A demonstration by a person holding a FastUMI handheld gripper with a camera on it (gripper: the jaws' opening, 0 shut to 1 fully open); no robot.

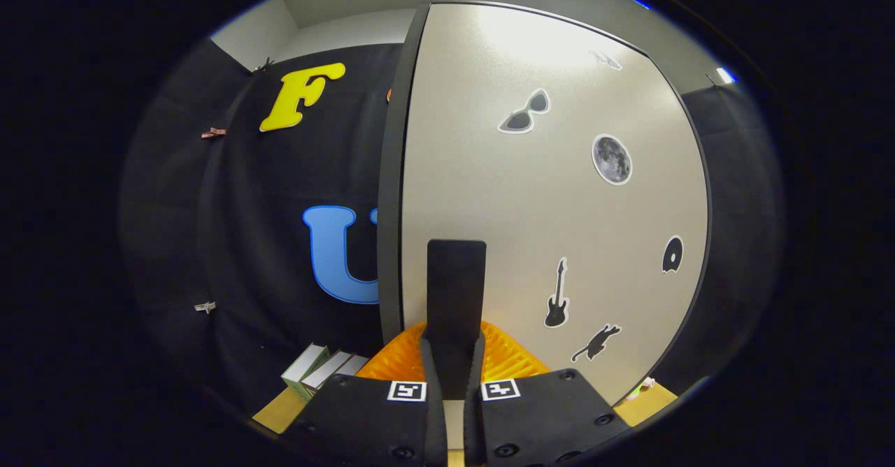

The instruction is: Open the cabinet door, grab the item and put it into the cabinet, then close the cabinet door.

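Note:
A pale grey cabinet door with several black stickers stands right in front of me. A dark edge runs down its left side; whether the door is ajar I cannot tell. A black upright handle sticks out from the door's lower left part. My gripper is closed around the handle's lower end, with a ribbed finger pressed to each side of it. White and green boxes lie on the wooden tabletop left of the fingers, beside the cabinet.
The booth's black cloth wall hangs behind and left of the cabinet, with small clips on it. A small pale object lies on the tabletop at the door's lower right corner. The grey ceiling shows above the cabinet.

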